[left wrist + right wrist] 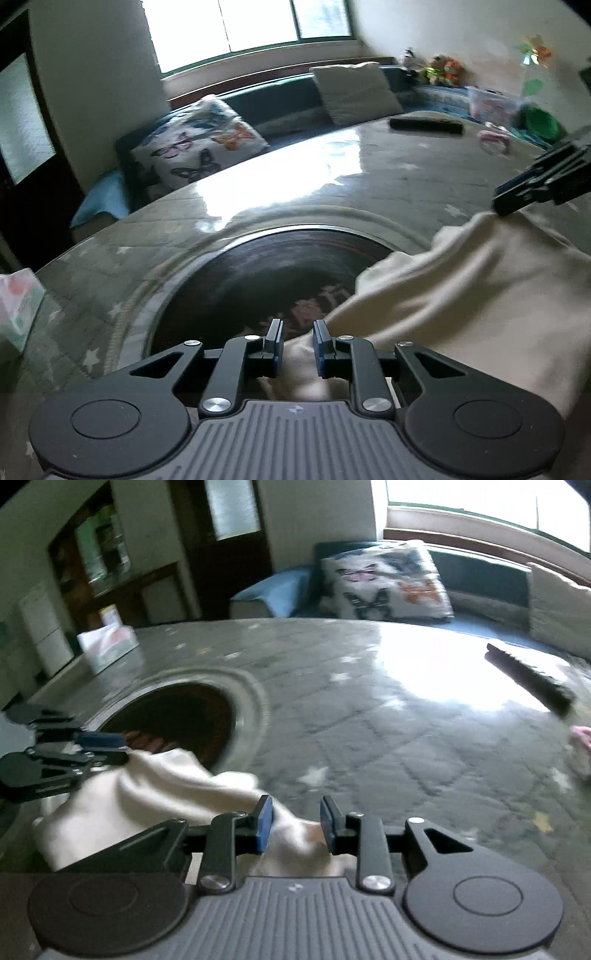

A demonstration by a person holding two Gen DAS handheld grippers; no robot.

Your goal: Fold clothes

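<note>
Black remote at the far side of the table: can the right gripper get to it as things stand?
Probably not right away. The right gripper has the cream garment between its fingers, so it isn't free. The tabletop toward the black remote looks unobstructed.

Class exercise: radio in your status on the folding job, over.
Left claw and right claw open, cream garment between the fingers of each. Garment bunched on table. Nothing in the way.

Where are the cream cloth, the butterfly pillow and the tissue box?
cream cloth (480, 295): left wrist view, middle of the draped fabric.
butterfly pillow (199, 147): left wrist view, centre of its printed face.
tissue box (107, 644): right wrist view, its front side.
</note>
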